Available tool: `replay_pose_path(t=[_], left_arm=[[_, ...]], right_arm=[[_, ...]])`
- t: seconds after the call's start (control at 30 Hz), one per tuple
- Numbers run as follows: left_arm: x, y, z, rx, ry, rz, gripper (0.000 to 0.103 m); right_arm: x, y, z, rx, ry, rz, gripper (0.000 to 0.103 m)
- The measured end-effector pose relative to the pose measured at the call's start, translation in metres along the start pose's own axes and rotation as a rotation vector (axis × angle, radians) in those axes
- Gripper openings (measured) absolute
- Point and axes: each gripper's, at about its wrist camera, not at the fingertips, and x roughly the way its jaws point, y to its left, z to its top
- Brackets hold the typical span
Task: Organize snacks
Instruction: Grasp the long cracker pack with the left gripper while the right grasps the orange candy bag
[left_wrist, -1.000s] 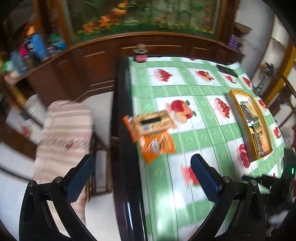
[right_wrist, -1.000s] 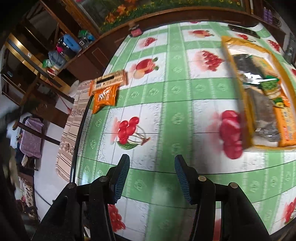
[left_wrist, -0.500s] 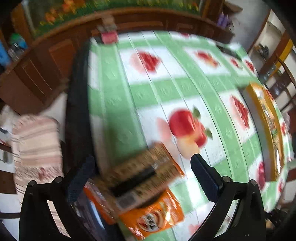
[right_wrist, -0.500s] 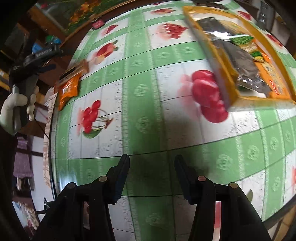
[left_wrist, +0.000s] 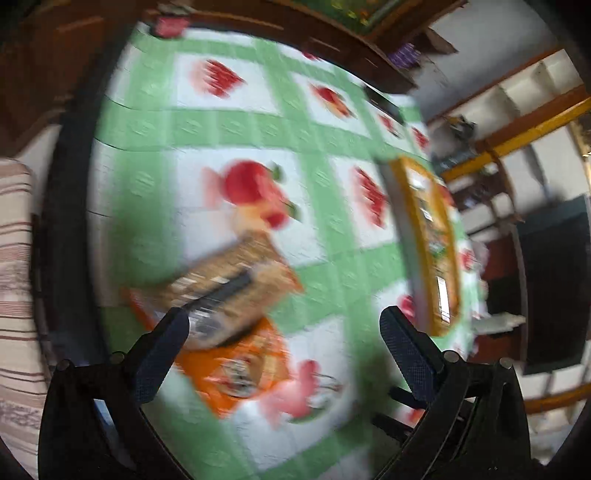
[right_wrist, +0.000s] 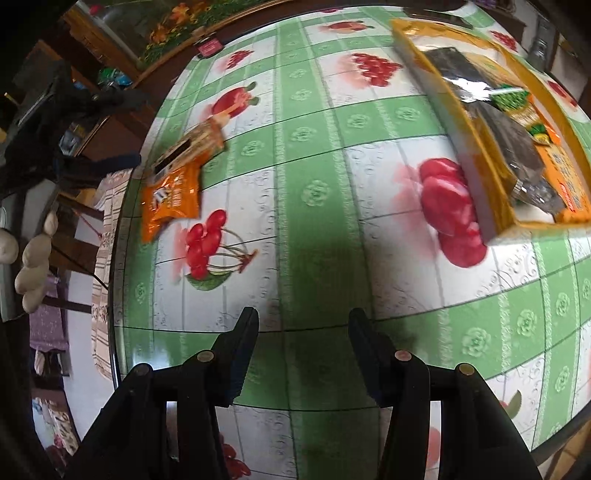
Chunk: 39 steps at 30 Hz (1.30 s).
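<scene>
A brown snack pack (left_wrist: 225, 284) lies partly on an orange snack bag (left_wrist: 236, 362) near the table's left edge; both also show in the right wrist view, the pack (right_wrist: 192, 146) and the bag (right_wrist: 171, 195). My left gripper (left_wrist: 284, 350) is open and hovers just above them; the view is blurred. It also shows in the right wrist view (right_wrist: 92, 129) beside the table edge. A yellow tray (right_wrist: 476, 147) holding several snack packs (right_wrist: 517, 147) sits at the right; it shows in the left wrist view (left_wrist: 410, 236) too. My right gripper (right_wrist: 303, 347) is open and empty above the tablecloth.
The table (right_wrist: 317, 221) has a green and white fruit-print cloth and a dark rim. A striped chair (left_wrist: 14, 280) stands left of it. A wooden cabinet (left_wrist: 37, 55) runs behind. A small red object (right_wrist: 208, 48) and a dark flat item (right_wrist: 439, 18) lie at the far edge.
My left gripper has moved closer over the two snack packs and swung right. My right gripper has tilted so the tray sits further right in its view.
</scene>
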Motion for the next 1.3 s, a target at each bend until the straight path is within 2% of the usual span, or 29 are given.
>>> replay_pose_path(t=[0.07,0.2,0.23,0.27,0.33,0.43,0.47,0.5,0.57,0.6,0.67,0.73,0.9,0.97,1.1,1.17,1.3], left_arm=[[0.001,0.007,-0.002,-0.041,-0.004,0.008,0.103],[0.014,0.006,-0.003,0.027,-0.005,0.136,0.103],[0.023,0.009,-0.001,0.018,0.017,0.167,0.103],[0.028,0.012,-0.002,-0.005,0.042,0.167,0.103],[0.041,0.012,-0.012,-0.056,0.097,0.09,0.103],[0.052,-0.003,-0.031,-0.045,0.154,0.008,0.103],[0.052,-0.007,-0.038,-0.051,0.177,-0.044,0.103],[0.056,-0.016,-0.045,-0.067,0.216,-0.14,0.103],[0.056,-0.027,-0.053,-0.075,0.25,-0.233,0.103],[0.052,-0.035,-0.057,-0.066,0.248,-0.264,0.103],[0.041,-0.041,-0.058,-0.053,0.22,-0.266,0.103],[0.025,-0.039,-0.055,-0.055,0.166,-0.233,0.103],[-0.003,-0.021,-0.04,-0.076,0.028,-0.091,0.103],[-0.006,-0.015,-0.036,-0.076,-0.006,-0.021,0.103],[-0.004,-0.013,-0.028,0.002,-0.053,0.131,0.103],[0.0,-0.012,-0.023,0.047,-0.053,0.17,0.103],[0.023,-0.023,-0.014,0.143,-0.043,0.243,0.103]], right_arm=[[0.002,0.008,0.003,-0.02,0.0,0.015,0.053],[0.007,0.019,0.007,-0.029,0.009,0.041,0.053],[0.007,0.023,0.007,-0.036,0.011,0.043,0.053],[0.007,0.025,0.006,-0.043,0.01,0.042,0.053],[0.004,0.027,0.005,-0.054,0.004,0.037,0.053],[0.002,0.021,0.004,-0.037,0.0,0.03,0.053],[0.002,0.017,0.004,-0.025,0.001,0.027,0.053],[0.003,0.014,0.004,-0.012,0.002,0.026,0.053],[0.004,0.008,0.004,0.015,0.005,0.026,0.053],[0.004,0.007,0.003,0.021,0.005,0.027,0.053],[0.002,0.005,0.003,0.024,0.001,0.028,0.053],[0.0,0.003,0.004,0.029,-0.001,0.04,0.053],[0.011,-0.005,0.019,0.111,0.013,0.126,0.053],[0.018,-0.003,0.029,0.121,0.0,0.107,0.056],[0.034,0.015,0.047,0.092,-0.014,0.071,0.057],[0.038,0.027,0.052,0.061,-0.028,0.043,0.064],[0.042,0.045,0.052,-0.015,-0.045,-0.035,0.064]])
